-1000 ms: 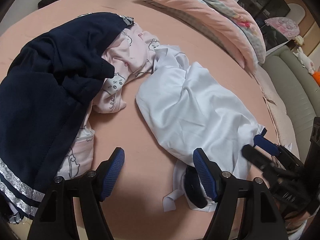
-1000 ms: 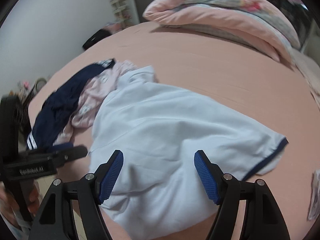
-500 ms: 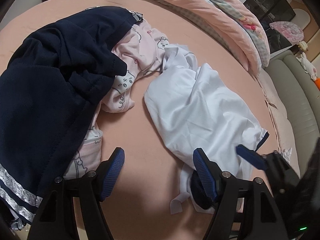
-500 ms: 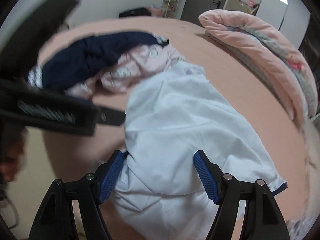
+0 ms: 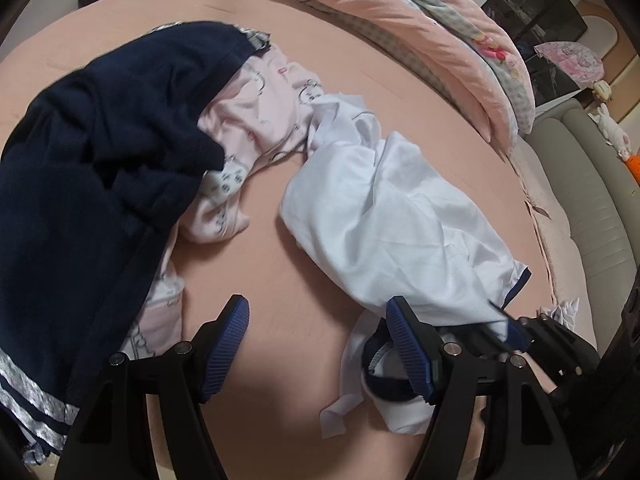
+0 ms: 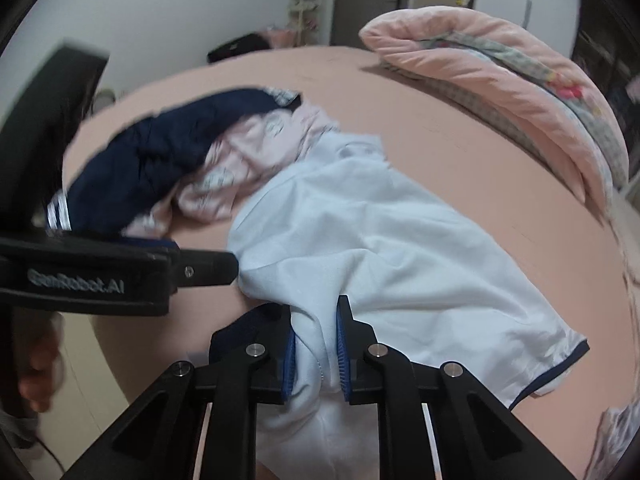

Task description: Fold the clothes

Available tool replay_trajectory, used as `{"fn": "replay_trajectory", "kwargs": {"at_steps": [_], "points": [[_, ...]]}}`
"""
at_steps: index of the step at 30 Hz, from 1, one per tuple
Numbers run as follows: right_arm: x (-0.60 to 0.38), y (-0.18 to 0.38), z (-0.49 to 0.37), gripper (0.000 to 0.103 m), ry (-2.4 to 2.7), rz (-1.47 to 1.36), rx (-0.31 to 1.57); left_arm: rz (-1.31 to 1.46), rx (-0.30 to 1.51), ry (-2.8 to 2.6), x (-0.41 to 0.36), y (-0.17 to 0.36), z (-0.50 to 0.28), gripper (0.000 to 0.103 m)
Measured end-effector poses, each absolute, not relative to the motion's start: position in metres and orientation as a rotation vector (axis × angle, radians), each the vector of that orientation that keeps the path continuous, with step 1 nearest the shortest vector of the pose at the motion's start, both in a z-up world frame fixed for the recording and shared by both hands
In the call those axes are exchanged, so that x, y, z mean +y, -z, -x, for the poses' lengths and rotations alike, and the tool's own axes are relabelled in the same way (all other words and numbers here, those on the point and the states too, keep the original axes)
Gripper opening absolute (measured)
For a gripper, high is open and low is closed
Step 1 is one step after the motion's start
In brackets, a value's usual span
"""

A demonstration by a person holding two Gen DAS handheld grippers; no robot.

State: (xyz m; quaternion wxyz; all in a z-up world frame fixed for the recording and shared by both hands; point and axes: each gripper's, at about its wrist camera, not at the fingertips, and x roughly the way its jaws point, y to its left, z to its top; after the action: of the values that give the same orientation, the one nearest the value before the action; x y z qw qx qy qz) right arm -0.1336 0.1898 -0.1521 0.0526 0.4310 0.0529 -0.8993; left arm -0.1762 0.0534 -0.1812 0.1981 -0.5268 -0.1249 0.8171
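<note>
Item: white shirt (image 6: 360,240), navy-trimmed, crumpled on the pink bed (image 5: 300,300) near its front edge, just beside a pink printed garment (image 5: 256,120) and a navy garment (image 5: 100,160)

Right tool (image 6: 316,356): jaws have just been closing; pads now pinch a bunched fold of the shirt's near edge

Left tool (image 5: 316,344): jaws wide, nothing held, over bare sheet beside the shirt

Handling: you'd do well to take a second edge with the left tool, then draw the shirt flat and clear of its neighbours before any fold

Containers: none in view; a folded quilt (image 5: 420,32) lies at the far side of the bed
</note>
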Motion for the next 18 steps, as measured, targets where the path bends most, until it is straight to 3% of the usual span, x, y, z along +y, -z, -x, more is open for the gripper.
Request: {"fn": "replay_trajectory", "kwargs": {"at_steps": [7,14,18], "points": [[0.218,0.141,0.131,0.014,2.790,-1.297,0.023,1.475,-0.375,-2.227,0.067,0.178,0.190,0.070],[0.239,0.145,0.131,0.014,2.819,-1.352,-0.012,1.479,-0.684,-2.046,0.073,0.185,0.207,0.070],[0.251,0.151,0.131,0.014,2.832,-1.408,-0.045,1.481,-0.617,-2.097,0.086,0.181,0.214,0.070]]}}
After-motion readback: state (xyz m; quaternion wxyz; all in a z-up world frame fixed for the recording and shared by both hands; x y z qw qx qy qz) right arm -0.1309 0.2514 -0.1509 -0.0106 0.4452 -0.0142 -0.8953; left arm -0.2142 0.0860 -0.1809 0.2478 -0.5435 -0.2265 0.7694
